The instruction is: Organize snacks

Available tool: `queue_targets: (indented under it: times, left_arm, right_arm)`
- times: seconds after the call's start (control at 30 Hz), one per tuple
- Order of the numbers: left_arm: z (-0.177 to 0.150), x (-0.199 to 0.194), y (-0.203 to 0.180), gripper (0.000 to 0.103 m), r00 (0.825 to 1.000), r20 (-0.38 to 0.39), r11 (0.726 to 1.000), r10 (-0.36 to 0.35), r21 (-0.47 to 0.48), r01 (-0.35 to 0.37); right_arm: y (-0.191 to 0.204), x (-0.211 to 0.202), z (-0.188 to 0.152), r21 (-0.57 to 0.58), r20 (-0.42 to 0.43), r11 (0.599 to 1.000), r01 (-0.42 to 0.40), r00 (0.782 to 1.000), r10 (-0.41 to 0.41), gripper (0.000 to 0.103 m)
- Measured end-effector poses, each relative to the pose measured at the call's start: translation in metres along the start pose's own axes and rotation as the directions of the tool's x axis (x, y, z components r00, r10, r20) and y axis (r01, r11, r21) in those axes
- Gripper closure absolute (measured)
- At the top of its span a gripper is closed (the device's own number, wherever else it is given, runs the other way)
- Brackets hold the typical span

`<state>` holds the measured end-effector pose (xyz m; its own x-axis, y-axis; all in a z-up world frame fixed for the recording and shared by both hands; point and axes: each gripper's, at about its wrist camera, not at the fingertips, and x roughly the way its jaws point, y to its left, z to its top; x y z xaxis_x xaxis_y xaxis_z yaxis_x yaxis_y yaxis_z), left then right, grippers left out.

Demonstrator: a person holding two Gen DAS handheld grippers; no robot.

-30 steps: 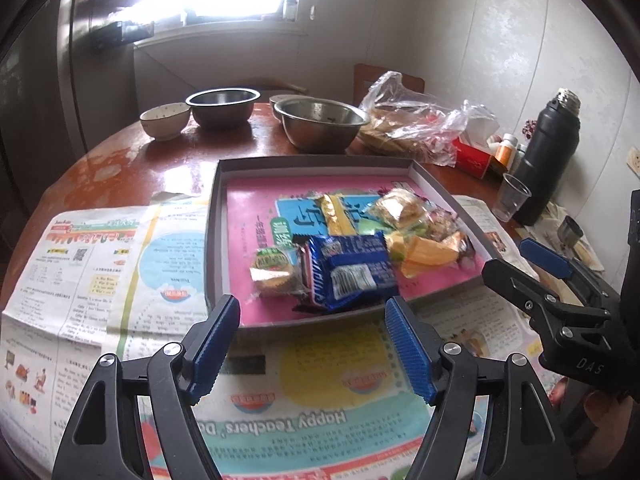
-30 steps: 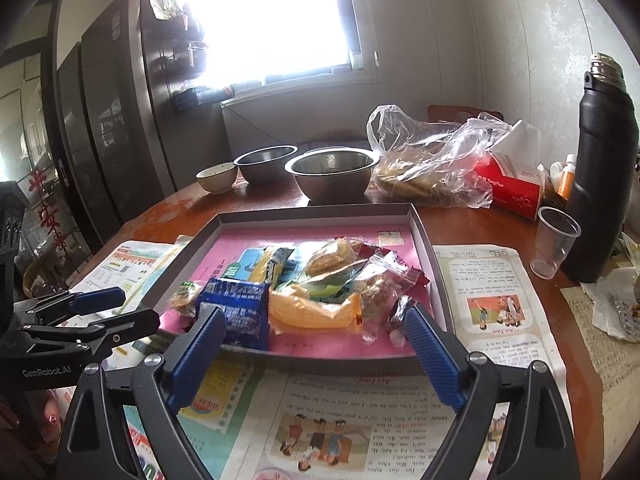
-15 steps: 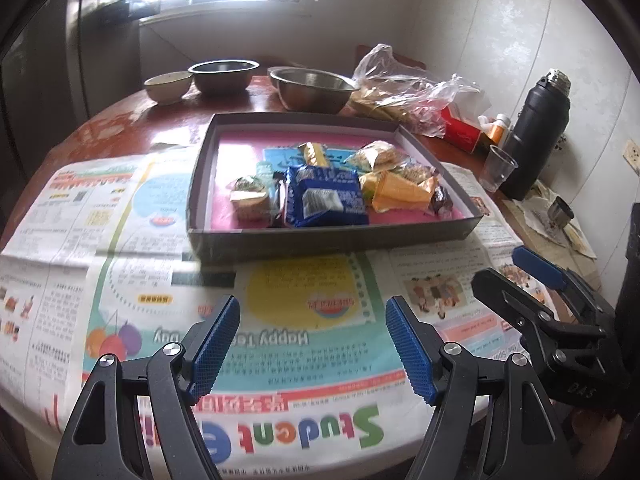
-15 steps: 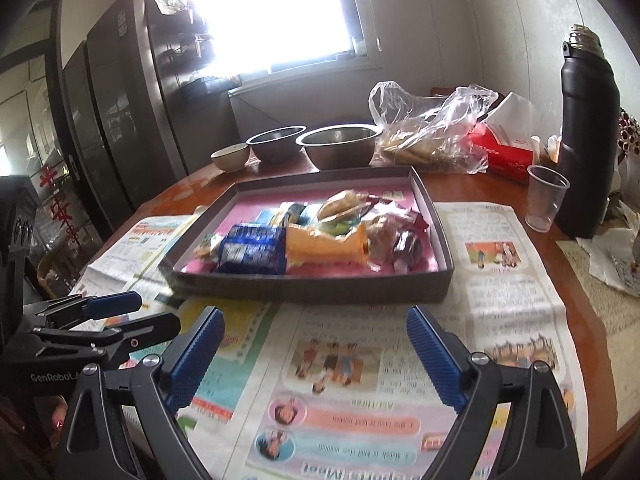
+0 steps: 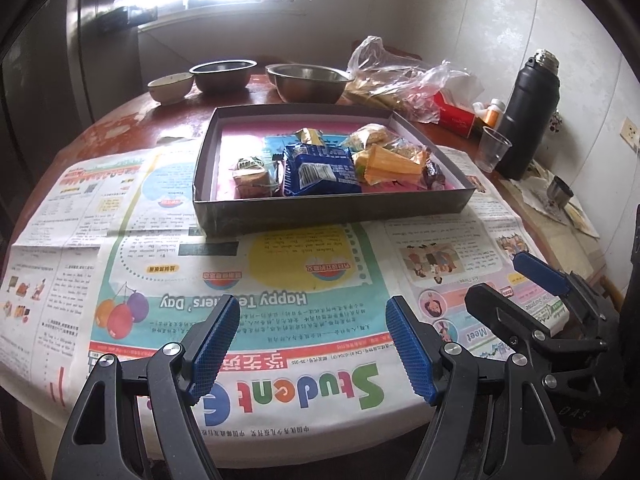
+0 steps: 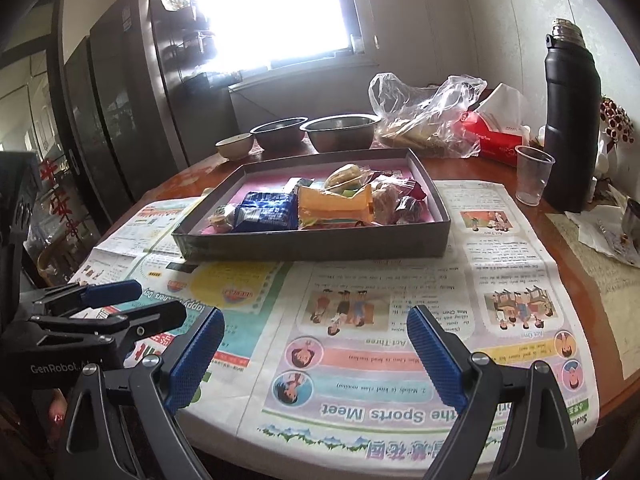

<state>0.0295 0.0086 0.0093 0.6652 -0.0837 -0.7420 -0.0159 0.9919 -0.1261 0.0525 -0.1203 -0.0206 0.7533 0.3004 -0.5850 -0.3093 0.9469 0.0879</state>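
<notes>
Here: left gripper (image 5: 312, 344) jaws wide apart, nothing between them, hovering over newspaper (image 5: 248, 280) at near table edge. Right gripper (image 6: 316, 356) likewise spread wide, empty, just beside left one. Snacks in grey cardboard tray (image 5: 332, 212) on newspaper, beyond both grippers: blue biscuit packet (image 5: 320, 170) middle, orange wafer pack (image 5: 392, 162) right of it, small wrapped cake (image 5: 250, 174) left.

We see a glossy reddish wooden table (image 5: 120, 128) under matt printed newspaper (image 5: 280, 280). The grey tray (image 5: 332, 210) looks like matt cardboard, holding shiny plastic snack wrappers (image 5: 320, 168). Upper centre, two brushed metal bowls (image 5: 308, 82) gleam beside a crinkled clear plastic bag (image 5: 400, 76). The black flask (image 6: 572, 120) looks matt.
</notes>
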Motion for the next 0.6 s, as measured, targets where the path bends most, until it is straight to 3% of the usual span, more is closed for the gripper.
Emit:
queue_targets:
  times: [0.6]
  left_arm:
    - [-0.0018, -0.0009, 0.0053, 0.026, 1.0, 0.001, 1.0, 0.031, -0.002, -0.031]
  right_arm:
    - [0.0024, -0.0068, 0.0045, -0.003, 0.024, 0.999, 0.035, 0.999, -0.035, 0.01]
